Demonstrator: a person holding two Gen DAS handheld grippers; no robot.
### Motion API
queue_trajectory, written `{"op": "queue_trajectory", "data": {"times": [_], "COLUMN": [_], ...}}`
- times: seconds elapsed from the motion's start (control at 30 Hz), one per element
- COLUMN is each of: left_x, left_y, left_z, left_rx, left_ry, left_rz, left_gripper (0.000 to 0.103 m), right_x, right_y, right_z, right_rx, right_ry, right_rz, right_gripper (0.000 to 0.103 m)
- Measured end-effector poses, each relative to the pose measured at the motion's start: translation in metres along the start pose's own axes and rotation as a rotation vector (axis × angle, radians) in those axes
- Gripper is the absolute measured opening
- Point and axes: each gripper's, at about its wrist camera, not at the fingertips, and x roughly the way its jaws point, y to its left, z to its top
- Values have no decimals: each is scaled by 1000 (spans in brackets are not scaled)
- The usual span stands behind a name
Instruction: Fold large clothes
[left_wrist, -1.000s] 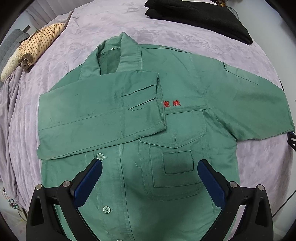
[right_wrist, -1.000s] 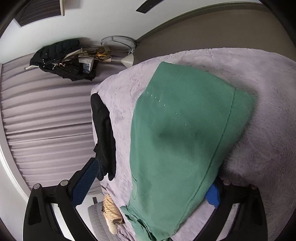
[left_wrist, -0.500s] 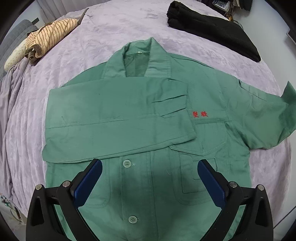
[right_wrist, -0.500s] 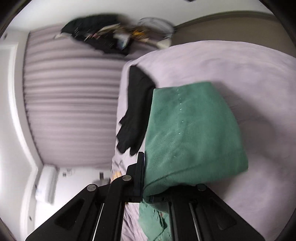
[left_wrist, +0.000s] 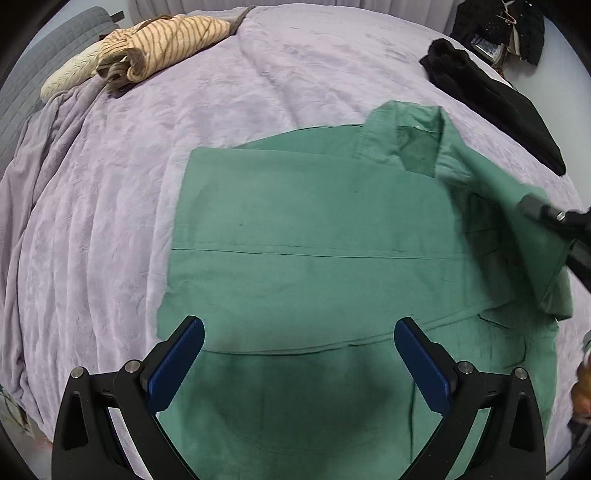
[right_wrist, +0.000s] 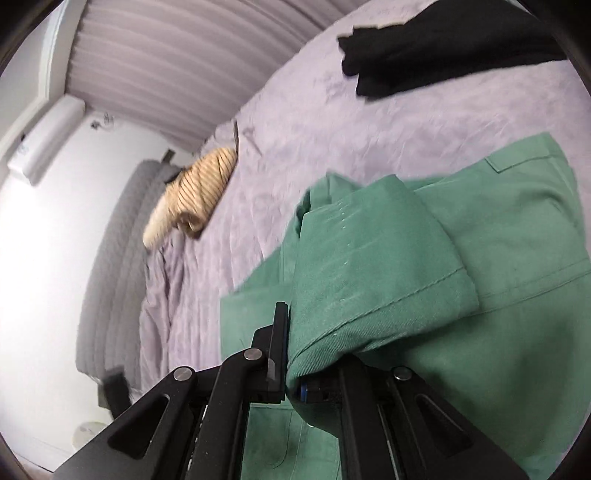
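So the right gripper (right_wrist: 291, 369) has its jaws squeezed together on a fold of the green jacket (left_wrist: 314, 236), pinching the cuff end of a sleeve (right_wrist: 376, 266). The sleeve cloth bunches up over the fingers and drapes away from them across the jacket's body. It's tipped at a downward slant and rolled over a fair bit, so the bed looks tilted in its camera. From the left wrist view you can spot that same gripper (left_wrist: 554, 214) coming in at the right edge, with the lifted sleeve stretched from the collar (left_wrist: 417, 129) side out to it.

The left gripper (left_wrist: 299, 365) is spread wide with nothing between its blue pads (left_wrist: 177, 365). It points steeply down, hovering over the lower front of the jacket and not touching the cloth as far as I can tell.

The jacket lies front up on the lilac bedspread (left_wrist: 129, 184), one sleeve already folded across the chest. Beyond the collar, a black garment (left_wrist: 491, 96) sits near the bed's far edge. A striped beige bundle (left_wrist: 155, 44) is well apart from the jacket, at the far left corner.
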Motion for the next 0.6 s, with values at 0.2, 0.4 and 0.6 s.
{"op": "queue_trajectory", "data": {"times": [0.2,0.4,0.6], "left_x": [15,18,14], "left_y": [43,70,94], "left_z": [-1,-4,-6], "left_rx": [-37,-53,-106], "left_ry": [12,24,6], "left_rz": [2,3,21], "left_gripper": [103,103,103], "right_x": [83,28,44], "right_y": [-18,-34,19], "right_z": [-46,-50,-19], "right_rx": [140,256,51], "right_ry": [145,-34,-32], "right_rz": [-147,-169,-208], "right_gripper": [11,71,11]}}
